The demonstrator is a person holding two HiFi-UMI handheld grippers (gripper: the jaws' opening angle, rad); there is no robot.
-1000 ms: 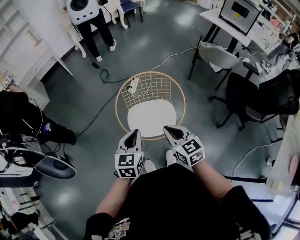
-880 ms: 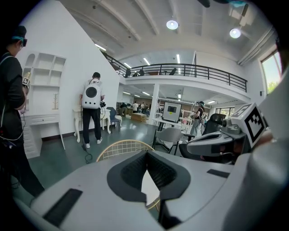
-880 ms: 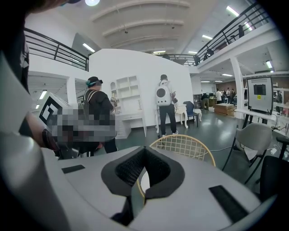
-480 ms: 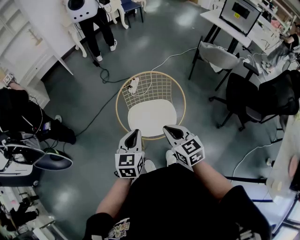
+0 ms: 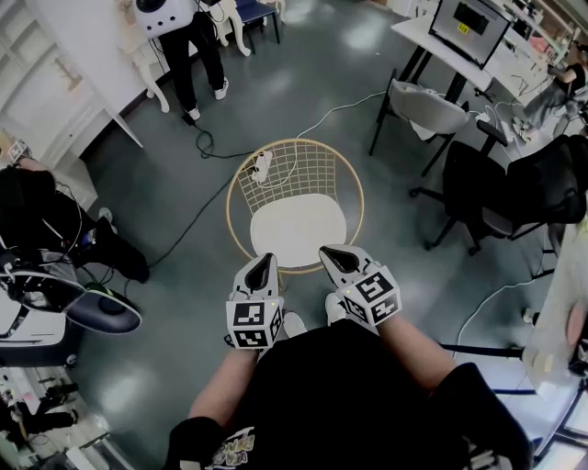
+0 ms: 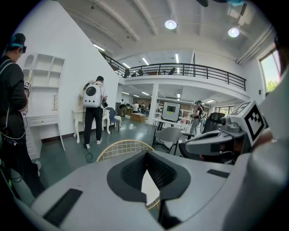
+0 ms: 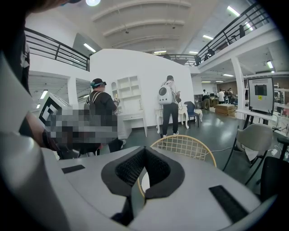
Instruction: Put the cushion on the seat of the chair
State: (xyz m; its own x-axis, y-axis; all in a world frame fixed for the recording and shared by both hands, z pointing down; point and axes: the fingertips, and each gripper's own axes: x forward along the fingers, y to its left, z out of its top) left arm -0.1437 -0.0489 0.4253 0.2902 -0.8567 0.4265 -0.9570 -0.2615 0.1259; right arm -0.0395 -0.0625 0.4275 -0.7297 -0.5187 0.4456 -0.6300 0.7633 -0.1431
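A round gold wire chair stands on the grey floor in front of me, and a white cushion lies flat on its seat. My left gripper hovers at the seat's near left edge, shut and empty. My right gripper hovers at the near right edge, also shut with nothing in it. In the left gripper view the shut gripper points at the chair back, with a sliver of cushion below. The right gripper view shows that shut gripper before the chair.
A black cable runs across the floor to the chair's left. A grey chair and a black office chair stand to the right by a desk with a monitor. A person with a white backpack stands beyond; another person is at the left.
Both grippers, the chair and the cushion have kept still. Only the person at the left edge has shifted slightly.
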